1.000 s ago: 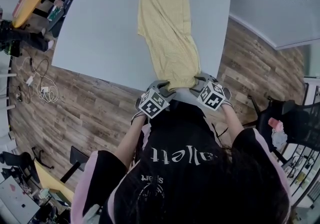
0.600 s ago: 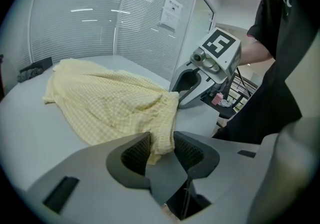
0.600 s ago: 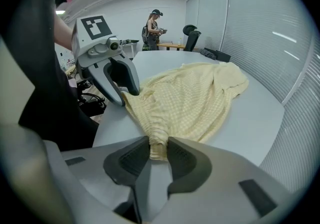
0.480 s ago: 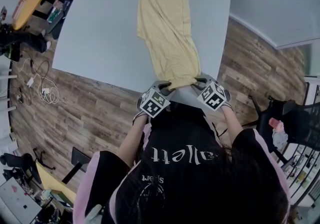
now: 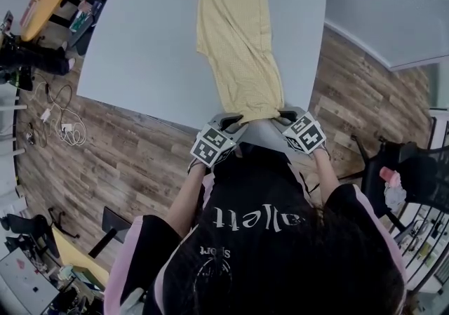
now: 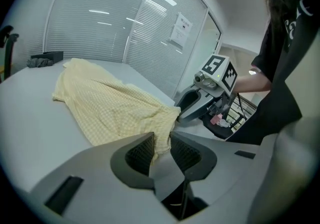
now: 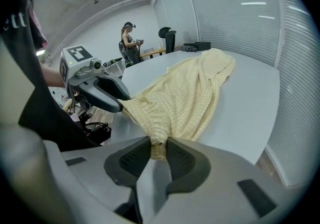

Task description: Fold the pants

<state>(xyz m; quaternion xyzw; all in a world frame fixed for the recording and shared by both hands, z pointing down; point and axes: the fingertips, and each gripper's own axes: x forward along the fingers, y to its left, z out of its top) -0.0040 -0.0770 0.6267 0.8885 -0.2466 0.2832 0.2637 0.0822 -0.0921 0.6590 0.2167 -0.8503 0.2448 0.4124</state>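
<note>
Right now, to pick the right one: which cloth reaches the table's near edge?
The yellow pants, stretched to the near edge; the dark cloth sits at the far edge.

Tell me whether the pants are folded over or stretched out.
Stretched out: the pants lie full length on the table, neither end doubled back.

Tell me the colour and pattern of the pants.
The pants are pale yellow with a fine check, clearest in the right gripper view.
</note>
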